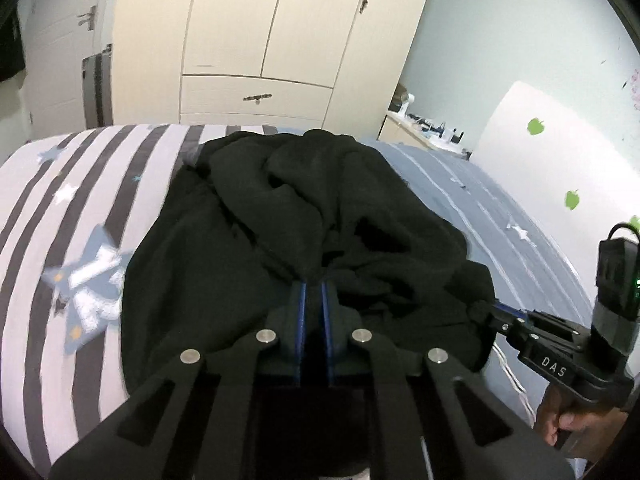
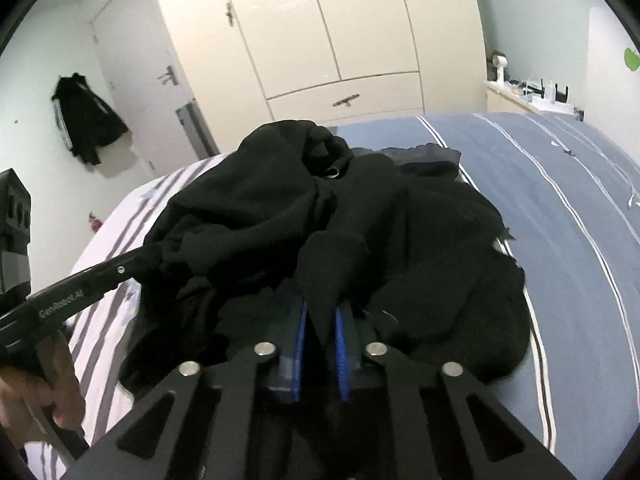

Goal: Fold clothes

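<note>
A crumpled black garment [image 1: 248, 216] [image 2: 248, 216] lies heaped on the bed. In the left wrist view my left gripper [image 1: 314, 286] is shut on a fold at the garment's near edge, the cloth bunching up from between the blue pads. My right gripper [image 1: 482, 307] comes in from the right of that view and pinches the garment's right corner. In the right wrist view the right gripper [image 2: 322, 312] is shut on a black fold that rises between its pads. The left gripper [image 2: 154, 254] reaches in from the left there, its tip buried in the cloth.
The bed cover is white with grey stripes and stars [image 1: 60, 208] on the left and blue [image 2: 560, 208] on the right. Beyond the bed stand a cream wardrobe [image 1: 264, 40], a door [image 2: 132, 60], a dark jacket hanging on the wall [image 2: 86, 120] and a cluttered shelf [image 2: 532, 94].
</note>
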{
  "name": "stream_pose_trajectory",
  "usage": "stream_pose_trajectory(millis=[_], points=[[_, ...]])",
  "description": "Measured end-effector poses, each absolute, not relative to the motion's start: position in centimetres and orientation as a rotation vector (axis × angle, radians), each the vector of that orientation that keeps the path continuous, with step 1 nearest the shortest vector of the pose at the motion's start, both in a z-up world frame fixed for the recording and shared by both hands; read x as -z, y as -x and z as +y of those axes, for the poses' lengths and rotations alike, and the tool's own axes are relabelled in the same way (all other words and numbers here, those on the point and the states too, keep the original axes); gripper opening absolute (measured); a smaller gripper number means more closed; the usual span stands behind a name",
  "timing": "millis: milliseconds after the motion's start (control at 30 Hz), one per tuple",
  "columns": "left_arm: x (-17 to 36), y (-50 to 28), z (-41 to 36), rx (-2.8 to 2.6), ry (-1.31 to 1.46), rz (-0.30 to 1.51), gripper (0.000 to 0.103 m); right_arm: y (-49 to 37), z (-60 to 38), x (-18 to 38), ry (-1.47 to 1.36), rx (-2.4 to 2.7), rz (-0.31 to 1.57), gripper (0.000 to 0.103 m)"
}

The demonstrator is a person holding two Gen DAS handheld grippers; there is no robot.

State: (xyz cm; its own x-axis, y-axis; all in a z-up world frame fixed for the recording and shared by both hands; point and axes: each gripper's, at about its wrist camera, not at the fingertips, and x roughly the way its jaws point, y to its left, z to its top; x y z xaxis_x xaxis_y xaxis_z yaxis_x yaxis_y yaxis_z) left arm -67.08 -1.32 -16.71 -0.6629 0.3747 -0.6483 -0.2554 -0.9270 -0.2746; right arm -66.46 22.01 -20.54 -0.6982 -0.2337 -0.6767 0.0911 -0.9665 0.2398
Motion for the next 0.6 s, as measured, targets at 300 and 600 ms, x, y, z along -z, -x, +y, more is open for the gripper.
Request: stream_pose_trajectory(millis=[300,600], points=[[15.0,51.6,-4.1,-2.534,1.138,-0.286,0.003,52.6,19.9,21.0,-1.226,2.613,-0.235,0.003],[17.0,44.4,-5.9,-2.543,1.301,-0.272,0.000,46.0,18.9,21.8,-1.351,2.532,-0.240,0.003]])
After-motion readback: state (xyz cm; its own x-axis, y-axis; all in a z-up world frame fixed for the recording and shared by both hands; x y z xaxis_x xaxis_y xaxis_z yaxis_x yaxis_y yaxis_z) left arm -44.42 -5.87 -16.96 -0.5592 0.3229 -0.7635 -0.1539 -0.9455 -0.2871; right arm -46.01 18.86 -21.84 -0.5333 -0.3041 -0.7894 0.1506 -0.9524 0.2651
